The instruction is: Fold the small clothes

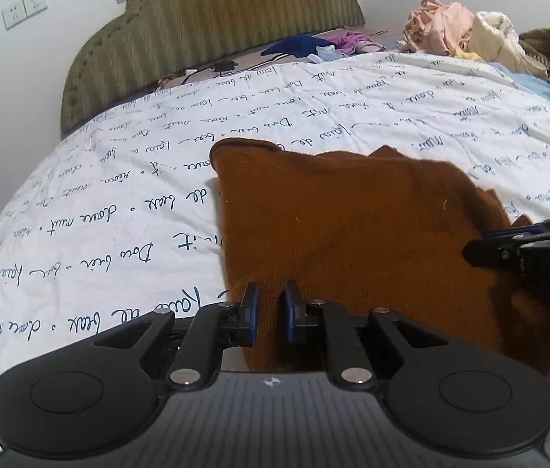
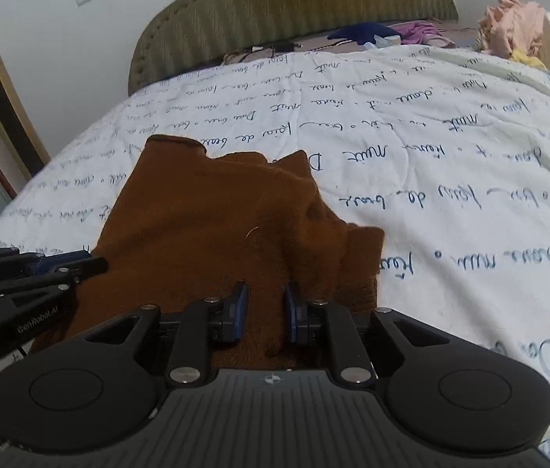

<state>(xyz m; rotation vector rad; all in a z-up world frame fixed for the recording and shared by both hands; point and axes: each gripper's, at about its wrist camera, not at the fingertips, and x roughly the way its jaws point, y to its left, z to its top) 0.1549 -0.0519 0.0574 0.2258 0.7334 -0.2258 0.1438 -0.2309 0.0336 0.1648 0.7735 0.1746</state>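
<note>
A rust-brown garment [image 1: 353,226] lies spread on the white bedcover with script print [image 1: 119,202]. My left gripper [image 1: 269,296] is at the garment's near left edge, its blue pads shut on a pinch of the brown cloth. My right gripper [image 2: 267,294] is at the near right edge of the garment [image 2: 197,226]; its pads stand a little wider, with a thicker fold of brown cloth between them. Each gripper shows in the other's view: the right one [image 1: 470,251] rests on the cloth's right side, the left one [image 2: 95,265] on its left side.
A green padded headboard [image 1: 216,19] stands at the far end. Blue and purple clothes [image 1: 306,45] and a pile of pink and cream laundry [image 1: 454,27] lie at the back right. Cables [image 1: 212,68] lie by the headboard. A tall gold-framed thing [image 2: 6,109] stands at the left.
</note>
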